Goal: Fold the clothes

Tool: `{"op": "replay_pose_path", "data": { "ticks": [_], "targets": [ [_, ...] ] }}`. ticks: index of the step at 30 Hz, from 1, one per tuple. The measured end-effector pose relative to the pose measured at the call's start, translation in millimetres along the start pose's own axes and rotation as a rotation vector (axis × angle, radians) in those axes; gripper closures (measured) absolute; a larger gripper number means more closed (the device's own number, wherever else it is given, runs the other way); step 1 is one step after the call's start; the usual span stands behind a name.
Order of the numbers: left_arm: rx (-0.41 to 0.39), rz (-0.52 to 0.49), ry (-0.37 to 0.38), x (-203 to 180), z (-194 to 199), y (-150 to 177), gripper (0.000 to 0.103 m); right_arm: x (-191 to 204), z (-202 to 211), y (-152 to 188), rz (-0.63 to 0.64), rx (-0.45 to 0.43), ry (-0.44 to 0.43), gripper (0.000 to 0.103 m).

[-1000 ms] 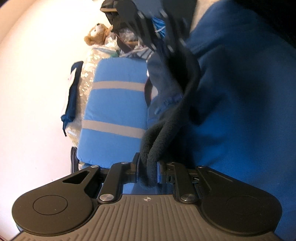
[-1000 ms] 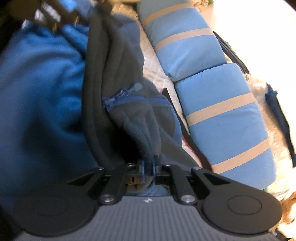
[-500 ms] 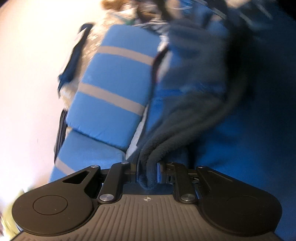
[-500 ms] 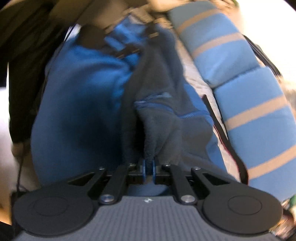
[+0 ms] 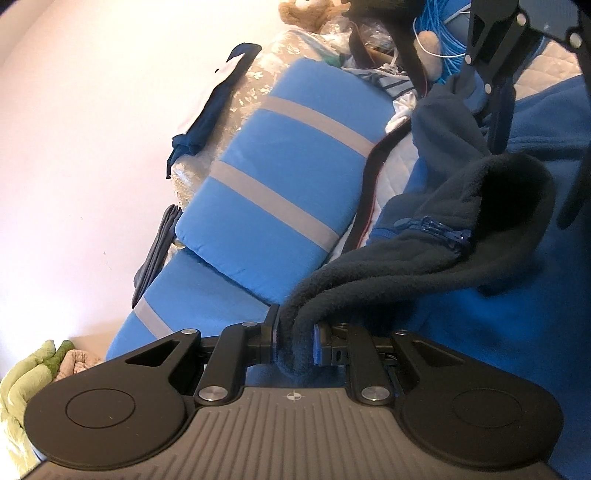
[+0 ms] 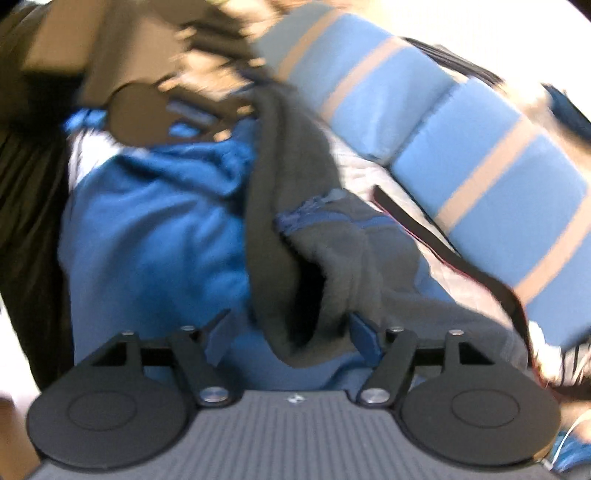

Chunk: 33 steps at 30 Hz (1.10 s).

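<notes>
A dark navy fleece jacket (image 5: 424, 258) with a blue zipper (image 5: 432, 227) lies over bright blue fabric (image 5: 498, 332). My left gripper (image 5: 294, 341) is shut on a thick fold of the fleece edge. In the right wrist view, which is blurred, my right gripper (image 6: 291, 336) stands open with the fleece jacket (image 6: 295, 229) lying loose between its fingers. The right gripper also shows in the left wrist view (image 5: 495, 110) at the top right, above the jacket.
Blue cushions with grey stripes (image 5: 280, 184) run along the white wall. A black strap (image 5: 369, 184) lies on a white quilted sheet (image 6: 369, 177). A teddy bear (image 5: 306, 11), cables and clutter sit at the far end. Green bedding (image 5: 22, 387) is at the lower left.
My right gripper has opened and let go of the fleece. My left gripper has stayed shut on the fleece, and the jacket now hangs slacker with an open fold.
</notes>
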<state>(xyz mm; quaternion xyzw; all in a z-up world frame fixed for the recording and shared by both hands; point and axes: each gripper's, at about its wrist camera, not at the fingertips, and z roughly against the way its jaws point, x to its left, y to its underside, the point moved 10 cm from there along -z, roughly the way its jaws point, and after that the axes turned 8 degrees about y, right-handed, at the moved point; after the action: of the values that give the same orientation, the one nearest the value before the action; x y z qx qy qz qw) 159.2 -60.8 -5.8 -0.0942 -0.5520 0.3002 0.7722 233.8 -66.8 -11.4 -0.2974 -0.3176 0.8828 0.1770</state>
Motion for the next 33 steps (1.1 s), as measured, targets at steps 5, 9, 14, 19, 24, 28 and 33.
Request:
{"op": "replay_pose_path", "data": {
  "ticks": [5, 9, 14, 19, 24, 28, 33],
  "targets": [
    [0.007, 0.038, 0.017, 3, -3, -1, 0.088, -4, -12, 3, 0.015, 0.016, 0.114, 0.018],
    [0.009, 0.075, 0.031, 10, -4, -4, 0.088, 14, -18, 1, 0.117, 0.022, 0.181, 0.014],
    [0.005, 0.100, 0.040, 14, -3, -4, 0.088, 19, -36, -3, 0.179, 0.029, 0.340, 0.014],
    [0.002, 0.077, 0.042, 13, 2, 1, 0.088, 13, -37, -4, 0.218, 0.016, 0.433, 0.082],
    [-0.010, 0.018, 0.031, 8, 8, 10, 0.087, 7, -9, -6, 0.310, -0.058, 0.479, 0.089],
    [-0.029, -0.079, -0.013, 11, 4, 4, 0.087, -10, 4, -19, 0.355, -0.119, 0.552, 0.089],
    [-0.058, -0.150, -0.093, 50, -19, -20, 0.087, -54, 0, -54, 0.375, -0.166, 0.629, 0.089]
  ]
}}
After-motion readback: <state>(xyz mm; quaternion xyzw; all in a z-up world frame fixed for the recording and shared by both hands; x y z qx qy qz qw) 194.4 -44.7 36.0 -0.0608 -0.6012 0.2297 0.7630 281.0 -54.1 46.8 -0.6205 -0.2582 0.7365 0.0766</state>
